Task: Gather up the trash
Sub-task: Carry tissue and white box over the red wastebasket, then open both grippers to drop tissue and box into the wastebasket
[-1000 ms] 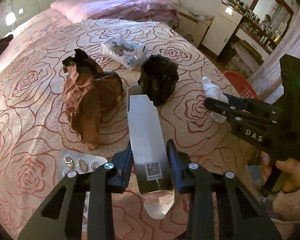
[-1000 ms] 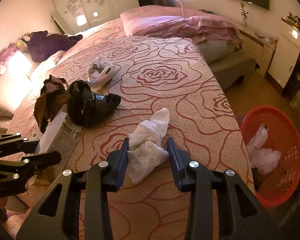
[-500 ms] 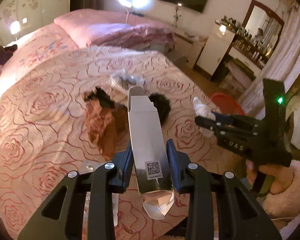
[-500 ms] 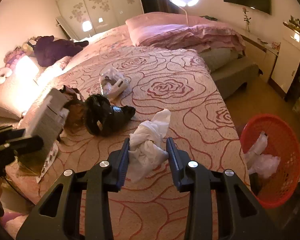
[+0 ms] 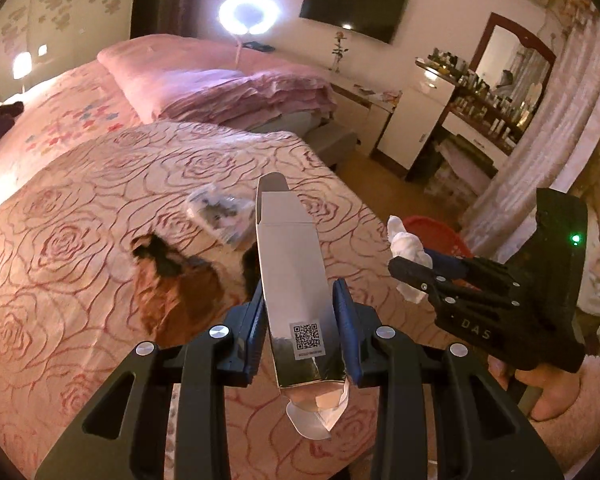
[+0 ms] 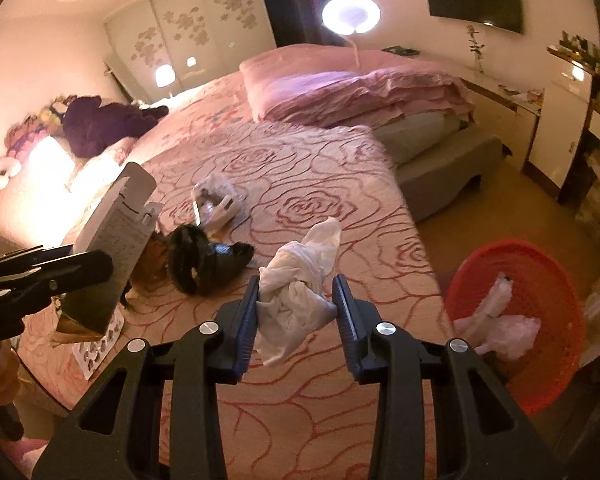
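Trash is in both grippers at once, which looks like a choice to save a trip to the bin; in the left wrist view, the left gripper (image 5: 300,330) is clamped on a long white carton (image 5: 296,280), gripped low near its QR label so the open flap end sticks up and away from the bed, with the bottom flaps hanging loose below the pads; the rose-patterned bedspread (image 5: 80,320) lies beneath, bearing a crumpled brown paper bag (image 5: 172,288) and a clear plastic wrapper (image 5: 220,216), both well apart from the gripper; to the right, the right gripper (image 5: 410,270) holds its white tissue wad (image 5: 406,252) out over the bed's edge, with the red basket (image 5: 440,228) partly hidden behind it

In the right wrist view, the right gripper (image 6: 296,312) is pinched on the white tissue wad (image 6: 300,296), which bulges above and sags below the pads, a soft hold that suits limp paper; the red basket (image 6: 540,360) stands on the floor to the right beside the bed, already holding pale trash, so I judge it the likely destination; the left gripper (image 6: 96,266) with the carton (image 6: 112,248) hangs at the left; a black plastic bag (image 6: 204,260) and a blister pack (image 6: 96,352) rest on the bedspread (image 6: 340,208)
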`<state>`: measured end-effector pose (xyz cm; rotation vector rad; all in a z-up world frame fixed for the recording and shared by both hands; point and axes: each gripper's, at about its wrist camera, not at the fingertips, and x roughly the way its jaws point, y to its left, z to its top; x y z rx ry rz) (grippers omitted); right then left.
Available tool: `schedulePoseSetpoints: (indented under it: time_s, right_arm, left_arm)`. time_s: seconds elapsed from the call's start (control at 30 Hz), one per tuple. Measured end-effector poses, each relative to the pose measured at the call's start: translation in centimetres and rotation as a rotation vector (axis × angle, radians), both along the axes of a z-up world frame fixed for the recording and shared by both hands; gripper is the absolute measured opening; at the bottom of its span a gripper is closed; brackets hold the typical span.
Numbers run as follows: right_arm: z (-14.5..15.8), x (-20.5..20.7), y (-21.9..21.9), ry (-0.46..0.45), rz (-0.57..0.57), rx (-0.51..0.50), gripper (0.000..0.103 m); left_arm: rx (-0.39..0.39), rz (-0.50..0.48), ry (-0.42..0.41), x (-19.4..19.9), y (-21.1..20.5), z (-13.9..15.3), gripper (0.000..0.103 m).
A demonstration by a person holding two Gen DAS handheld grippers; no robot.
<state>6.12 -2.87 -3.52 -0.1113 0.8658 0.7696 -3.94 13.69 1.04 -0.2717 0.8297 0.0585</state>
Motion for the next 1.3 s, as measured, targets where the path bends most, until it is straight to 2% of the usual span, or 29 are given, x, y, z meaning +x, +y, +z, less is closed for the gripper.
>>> schedulePoseSetpoints:
  time_s: [0.5, 0.83, 1.07, 1.3]
  right_arm:
    - [0.1, 3.0, -8.7, -0.012, -0.269, -0.013, 0.036]
    - [-0.9, 4.9, -15.1, -0.009, -0.456, -0.051, 0.036]
    - [-2.2, 6.1, -16.9, 0.022, -0.499, -0.065, 0.036]
    - [-4.8, 7.6, -17.8, 0.089, -0.503, -0.089, 0.036]
  left_arm:
    - [-0.008, -0.161, -0.008, 6.3, -5.2, 0.5, 0.031]
    - [0.022, -0.318, 0.021, 10.6, -11.1, -0.7, 0.031]
    - [0.037, -0.398, 0.072, 13.5, -14.5, -2.5, 0.031]
    - [0.034, -0.421, 0.164, 16.3, -16.2, -5.6, 0.031]
